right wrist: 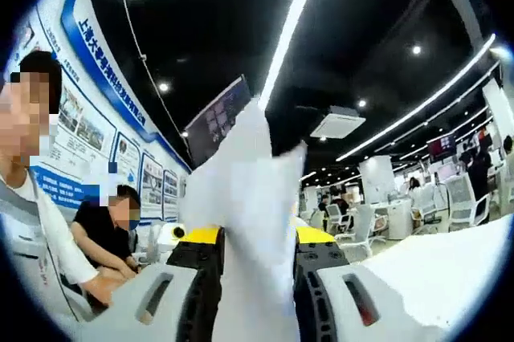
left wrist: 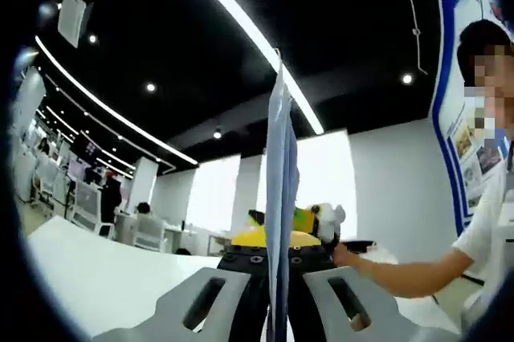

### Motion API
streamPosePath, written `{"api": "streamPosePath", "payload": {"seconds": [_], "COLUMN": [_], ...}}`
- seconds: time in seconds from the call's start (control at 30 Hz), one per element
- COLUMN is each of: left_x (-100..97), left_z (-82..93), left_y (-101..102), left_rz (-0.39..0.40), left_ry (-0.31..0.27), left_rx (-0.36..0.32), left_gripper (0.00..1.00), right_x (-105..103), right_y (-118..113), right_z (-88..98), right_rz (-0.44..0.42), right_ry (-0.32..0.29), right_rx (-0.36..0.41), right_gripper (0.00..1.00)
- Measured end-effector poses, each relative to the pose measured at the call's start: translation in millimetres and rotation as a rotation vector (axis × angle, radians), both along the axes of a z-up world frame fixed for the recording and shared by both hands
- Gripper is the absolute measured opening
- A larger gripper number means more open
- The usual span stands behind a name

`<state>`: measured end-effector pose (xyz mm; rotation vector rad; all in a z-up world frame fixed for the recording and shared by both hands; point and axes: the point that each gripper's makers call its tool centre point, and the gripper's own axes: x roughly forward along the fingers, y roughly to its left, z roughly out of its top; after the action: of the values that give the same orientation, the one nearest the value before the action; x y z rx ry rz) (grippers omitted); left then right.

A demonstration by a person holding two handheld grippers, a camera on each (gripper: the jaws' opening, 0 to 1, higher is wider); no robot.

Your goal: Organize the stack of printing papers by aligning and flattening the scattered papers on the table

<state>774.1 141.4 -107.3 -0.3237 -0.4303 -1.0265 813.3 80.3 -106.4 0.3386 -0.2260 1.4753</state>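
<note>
The white table (left wrist: 96,278) took up the lower left of the left gripper view and the lower right of the right gripper view, a broad pale surface running back toward an office of desks and chairs under long ceiling light strips (left wrist: 241,21).

Next in size were the papers (right wrist: 249,230). In the right gripper view they rose from the bottom centre as a wide, slightly blurred white sheaf, flaring toward the upper middle of the frame. In the left gripper view the same stack appeared edge-on, a thin pale-blue vertical band at the centre. The sheets were lifted off the table, held upright between the two tools.

The right gripper (right wrist: 257,294) stood at the bottom centre of its view, its jaws pressed in on the lower part of the sheaf, pinching it. The left gripper (left wrist: 277,310) did likewise at the bottom centre of its view, jaws closed on the thin edge of the stack, and beyond the paper the yellow and black of the other gripper showed, with a hand (left wrist: 341,254) on it.

My judgement: the papers are light, floppy and slick against each other, so loose sheets could slide or fan out. Holding near opposite side edges, low down, should let the bottom edge be tapped square on the table.
</note>
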Motion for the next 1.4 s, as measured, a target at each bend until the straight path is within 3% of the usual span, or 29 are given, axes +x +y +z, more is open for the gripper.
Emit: {"api": "streamPosePath", "payload": {"seconds": [0.07, 0.13, 0.17, 0.23, 0.3, 0.37, 0.47, 0.53, 0.6, 0.63, 0.67, 0.73, 0.8, 0.87, 0.93, 1.03, 1.07, 1.13, 1.23, 1.27, 1.3, 1.33, 1.37, 1.4], "left_x": [-1.7, -0.3, 0.2, 5.9, 16.8, 21.7, 34.3, 41.2, 37.8, 37.9, 33.9, 33.4, 25.4, 12.8, 9.2, 10.8, 12.6, 10.8, 14.8, 14.1, 13.7, 18.4, 16.7, 10.6], "left_z": [2.3, 3.1, 3.0, -3.0, -5.3, -7.3, -13.2, -17.2, -13.5, -6.7, -4.4, -6.8, -32.2, -41.0, -62.4, -75.4, -77.0, -80.2, -79.4, -76.8, -75.5, -70.0, -61.5, -54.9], "left_y": [-0.9, -1.3, -1.4, -1.8, 4.8, 3.7, -0.1, -3.6, -15.2, -17.0, -21.8, -22.9, -29.0, -33.2, -32.2, -22.9, -16.6, -12.1, -2.7, -5.5, -9.7, -5.1, -6.7, -14.1], "left_rz": [-0.033, -0.04, -0.04, 0.002, 0.094, 0.161, 0.316, 0.393, 0.392, 0.437, 0.411, 0.391, 0.314, 0.281, 0.304, 0.34, 0.336, 0.29, 0.306, 0.294, 0.296, 0.385, 0.412, 0.388], "left_ry": [0.0, 0.0, 0.001, 0.01, 0.026, 0.029, 0.027, 0.058, 0.029, -0.005, -0.019, 0.012, 0.104, 0.069, 0.063, 0.043, 0.065, 0.084, 0.079, 0.076, 0.081, 0.037, -0.011, -0.024], "left_rx": [-0.008, 0.0, 0.002, 0.047, 0.074, 0.118, 0.233, 0.287, 0.313, 0.326, 0.323, 0.302, 0.338, 0.318, 0.37, 0.336, 0.273, 0.231, 0.21, 0.192, 0.196, 0.221, 0.232, 0.224], "left_gripper": [0.06, 0.06, 0.06, 0.06, 0.06, 0.06, 0.07, 0.08, 0.08, 0.08, 0.09, 0.15, 0.26, 0.32, 0.32, 0.33, 0.33, 0.32, 0.2, 0.12, 0.1, 0.09, 0.08, 0.08], "right_x": [-8.3, -15.4, -16.4, -19.3, -18.9, -14.1, -5.9, -0.2, -2.8, -3.8, -5.5, -8.8, -9.8, -20.1, -18.7, -17.5, -16.1, -14.3, -18.2, -19.9, -22.7, -20.0, -19.5, -20.1], "right_y": [7.2, 17.0, 18.7, 19.3, 16.8, 15.5, 12.3, 10.9, 8.6, 1.6, -3.4, -11.1, -25.6, -27.2, -32.6, -32.2, -32.6, -35.8, -32.4, -28.0, -23.7, -25.5, -27.0, -28.8], "right_z": [-19.4, -46.0, -50.4, -57.0, -55.4, -56.0, -58.6, -57.6, -53.5, -41.0, -36.7, -37.5, -56.0, -69.3, -75.3, -78.7, -82.2, -85.2, -83.9, -82.9, -82.5, -77.5, -70.5, -62.3], "right_rz": [0.042, 0.052, 0.05, 0.057, 0.026, -0.062, -0.239, -0.364, -0.437, -0.507, -0.535, -0.533, -0.541, -0.46, -0.473, -0.472, -0.471, -0.489, -0.472, -0.469, -0.483, -0.543, -0.587, -0.606], "right_ry": [0.014, -0.014, -0.016, -0.022, -0.008, 0.007, -0.024, -0.045, -0.06, -0.112, -0.102, -0.124, -0.039, -0.017, -0.012, -0.019, -0.018, -0.031, -0.047, -0.045, -0.05, -0.113, -0.14, -0.123], "right_rx": [-0.024, -0.088, -0.091, -0.091, -0.087, -0.132, -0.23, -0.296, -0.327, -0.298, -0.268, -0.236, -0.181, -0.173, -0.167, -0.196, -0.215, -0.214, -0.201, -0.21, -0.23, -0.254, -0.257, -0.226], "right_gripper": [0.3, 0.29, 0.27, 0.13, 0.02, 0.0, 0.0, 0.0, 0.0, 0.0, 0.0, 0.03, 0.15, 0.18, 0.23, 0.26, 0.26, 0.22, 0.03, 0.0, 0.0, 0.0, 0.0, 0.0]}}
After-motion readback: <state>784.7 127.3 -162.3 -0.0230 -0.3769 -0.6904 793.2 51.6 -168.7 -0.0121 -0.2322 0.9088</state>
